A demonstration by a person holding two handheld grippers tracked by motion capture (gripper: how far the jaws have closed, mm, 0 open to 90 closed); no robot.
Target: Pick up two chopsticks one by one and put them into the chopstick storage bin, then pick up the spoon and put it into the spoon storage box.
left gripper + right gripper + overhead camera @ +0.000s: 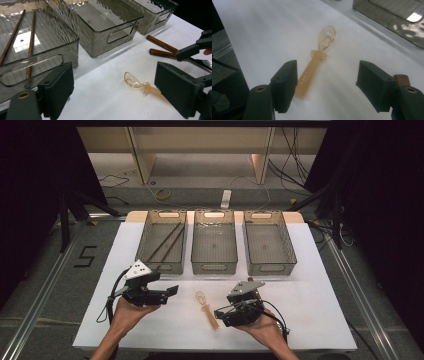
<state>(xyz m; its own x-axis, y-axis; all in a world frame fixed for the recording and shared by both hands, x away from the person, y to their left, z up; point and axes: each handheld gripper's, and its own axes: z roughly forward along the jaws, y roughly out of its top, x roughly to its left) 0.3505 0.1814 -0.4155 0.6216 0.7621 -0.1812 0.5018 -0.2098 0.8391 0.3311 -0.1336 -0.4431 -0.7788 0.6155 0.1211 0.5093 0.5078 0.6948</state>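
Note:
A translucent orange spoon [207,308] lies on the white table [310,310] between my two grippers, bowl toward the bins. My right gripper [220,314] points left at it with its jaws open. In the right gripper view the spoon [317,62] lies ahead of the right gripper [329,85], its handle end beside the left jaw and not pinched. My left gripper [172,291] is open with nothing between its fingers, and points right. In the left gripper view the spoon [140,85] lies just beyond the left gripper [117,87].
Three clear grey bins stand in a row at the back: the left bin [145,240] holds two brown chopsticks [167,242], while the middle bin [214,265] and right bin [290,250] look empty. Two brown-handled utensils [161,48] lie beside the right gripper.

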